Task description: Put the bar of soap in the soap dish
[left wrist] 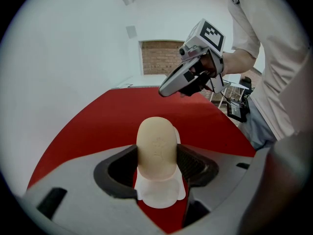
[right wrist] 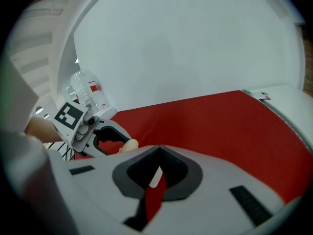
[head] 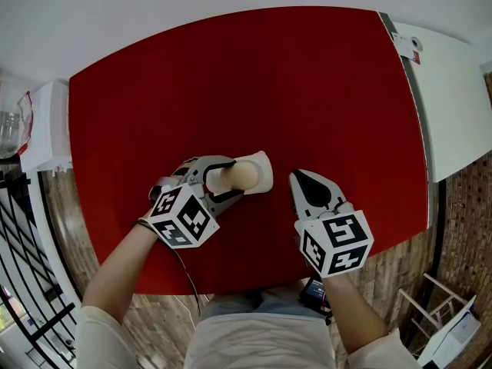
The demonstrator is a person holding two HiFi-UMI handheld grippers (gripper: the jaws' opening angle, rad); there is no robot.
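The beige oval bar of soap (head: pixel 242 176) (left wrist: pixel 156 146) sits between the jaws of my left gripper (head: pixel 234 177) (left wrist: pixel 157 166), which is shut on it. The soap hangs right over the white soap dish (head: pixel 264 165) (left wrist: pixel 160 198) on the red table (head: pixel 269 91); whether it touches the dish I cannot tell. My right gripper (head: pixel 301 177) (right wrist: pixel 157 153) hovers just right of the dish, jaws together and holding nothing. In the right gripper view the left gripper (right wrist: pixel 117 140) shows at the left with the soap's tip. The left gripper view has the right gripper (left wrist: pixel 165 90) at the upper right.
A white counter (head: pixel 450 91) borders the table's right edge. A white unit (head: pixel 48 129) with a clear plastic bottle (right wrist: pixel 86 93) stands off its left side. Black railings (head: pixel 19 237) run along the floor at the left. A small dark device (head: pixel 315 290) hangs at the person's waist.
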